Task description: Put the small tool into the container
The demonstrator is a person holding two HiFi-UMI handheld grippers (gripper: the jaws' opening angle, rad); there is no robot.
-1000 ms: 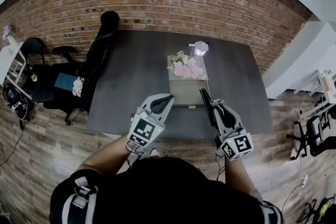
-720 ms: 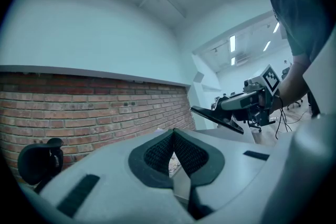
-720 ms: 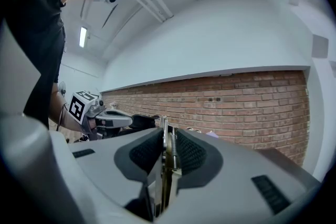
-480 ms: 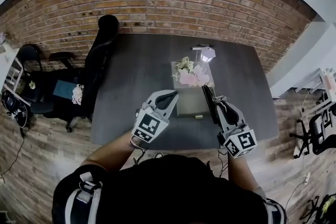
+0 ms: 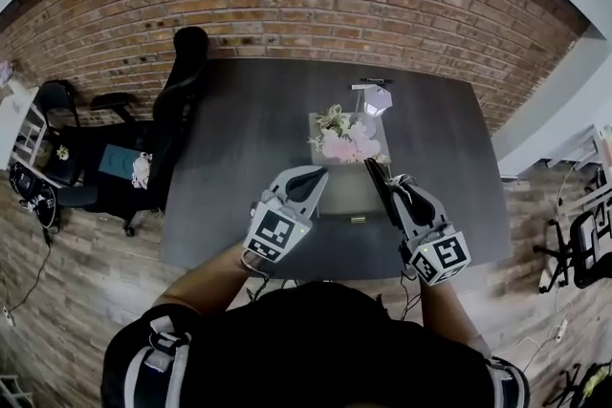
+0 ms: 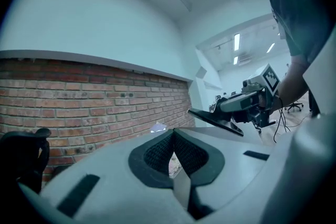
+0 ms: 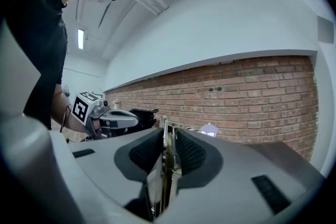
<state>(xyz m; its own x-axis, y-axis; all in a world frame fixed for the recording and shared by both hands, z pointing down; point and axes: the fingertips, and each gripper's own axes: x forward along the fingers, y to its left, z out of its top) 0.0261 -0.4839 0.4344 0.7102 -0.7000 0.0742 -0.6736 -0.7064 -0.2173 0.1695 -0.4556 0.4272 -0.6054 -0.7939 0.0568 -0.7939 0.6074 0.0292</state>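
Note:
In the head view a grey box-shaped container (image 5: 346, 191) stands in the middle of the dark table (image 5: 239, 158), with pale pink flowers (image 5: 344, 140) at its far end. My right gripper (image 5: 373, 169) hovers over the container's right side, shut on a thin metal tool with a spring (image 7: 167, 157) held upright between its pads. My left gripper (image 5: 314, 177) hovers at the container's left side, its jaws closed with nothing between them (image 6: 173, 132). The two grippers point at each other's side and are apart.
A small white lantern-shaped object (image 5: 376, 97) sits behind the flowers. A black office chair (image 5: 182, 100) stands at the table's left edge, and another chair (image 5: 57, 110) is further left. A brick wall (image 5: 287, 5) runs behind the table.
Both grippers stay beside the container with their jaws as before. The head view has drifted a little, so the table sits slightly lower and more centred.

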